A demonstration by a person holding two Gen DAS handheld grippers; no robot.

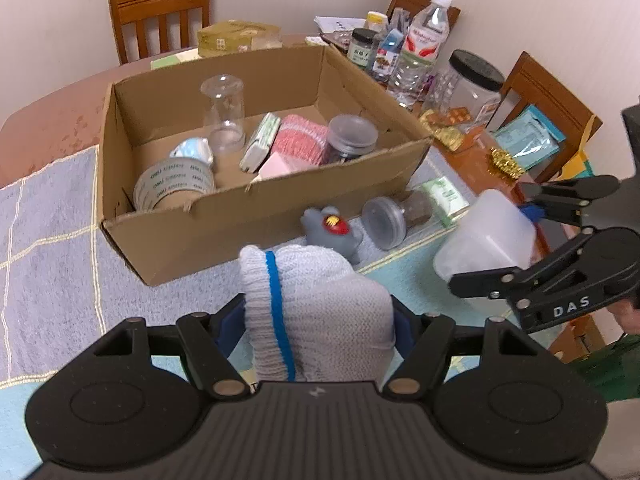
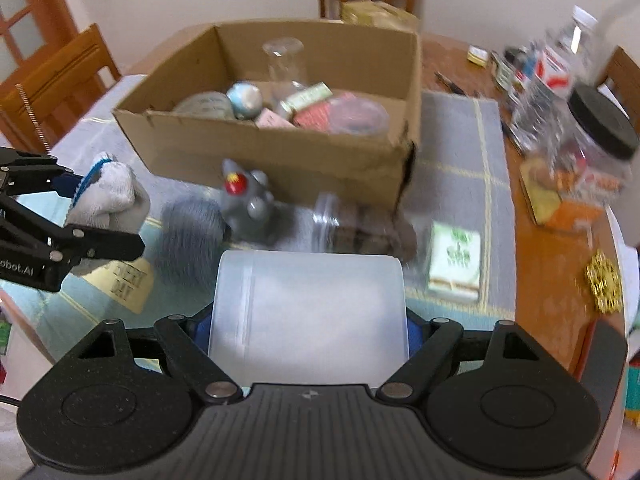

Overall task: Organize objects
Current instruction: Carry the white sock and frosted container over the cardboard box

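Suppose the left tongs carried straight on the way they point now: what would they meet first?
Probably the grey toy on the cloth, just past the knitted glove that the left tongs grip; the cardboard box stands right behind it. Depth is hard to judge here.

Grey knit glove [image 1: 316,312] and translucent, perhaps empty, tub [image 2: 310,312], both gripped aloft.

Two wrist cameras look steeply down along their fingers from close above the worktop [image 1: 52,200]. Both face the open cardboard box [image 1: 256,216]; the left views it from its left, the right more head-on. Each sees the other's gripper.
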